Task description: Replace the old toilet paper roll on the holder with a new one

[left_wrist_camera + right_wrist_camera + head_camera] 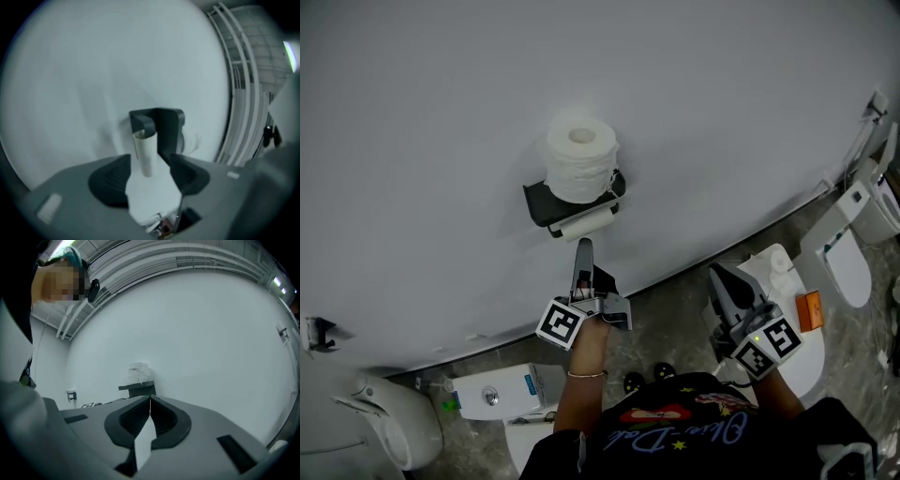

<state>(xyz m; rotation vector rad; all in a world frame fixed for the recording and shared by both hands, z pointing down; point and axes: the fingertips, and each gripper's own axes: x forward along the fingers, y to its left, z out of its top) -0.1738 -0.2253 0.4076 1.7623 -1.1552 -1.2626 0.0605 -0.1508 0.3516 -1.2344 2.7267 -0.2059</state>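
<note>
**At the wall holder (542, 202): left jaws wide, right jaws closed**

Mounted on the pale wall (441, 141), black, with a full new roll (581, 157) standing upright on its top shelf. Below that, on the bar, the old roll (586, 223): almost bare, little more than a thin pale tube. Just beneath it in the head view, the left gripper (583, 251), pointing up toward the holder. Jaws spread wide in the left gripper view and holding nothing, with the old roll framed in the gap and neither pad pressing on it. Off to the right, well apart from the holder, the right gripper (720, 279), jaws pressed together with nothing between them. Beyond its closed tips in the right gripper view, small and far off, holder and new roll. Down on the mottled floor (675, 314), along the foot of the wall, white toilets (848, 262).
</note>
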